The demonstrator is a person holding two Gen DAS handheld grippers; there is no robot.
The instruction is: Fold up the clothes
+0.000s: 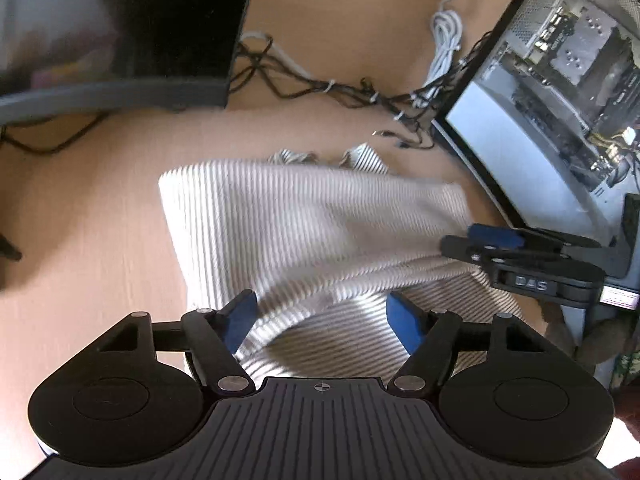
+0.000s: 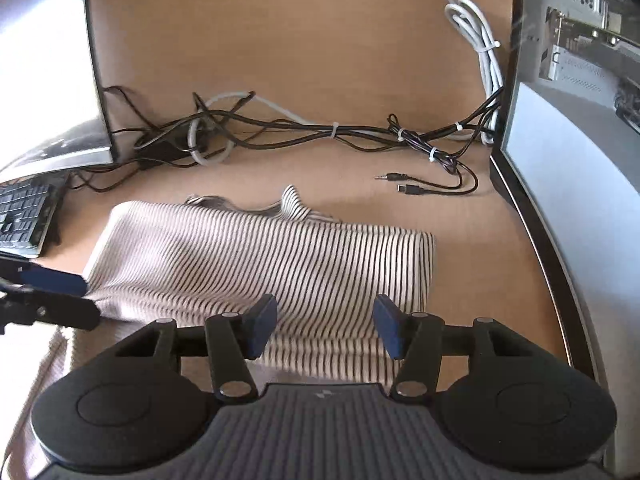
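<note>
In your left wrist view, a dark monitor (image 1: 120,40) fills the upper left of the frame, and the wooden desk (image 1: 80,220) runs below it. The striped garment (image 1: 304,224) lies mid-frame, partly folded, its near edge lifted in a ridge between the blue pads of your left gripper (image 1: 322,320). Those jaws stand apart with cloth between them, the pads not visibly pressing, so it reads as released. At the right, your right gripper (image 1: 456,242) reaches the garment's edge; from here you cannot tell whether it pinches. A computer case (image 1: 560,80) fills the upper right, with cables (image 1: 340,92) trailing toward it.

In your right wrist view, a keyboard (image 2: 24,216) sits at the left edge. The right gripper's pads are spread above the stripes, released.
</note>
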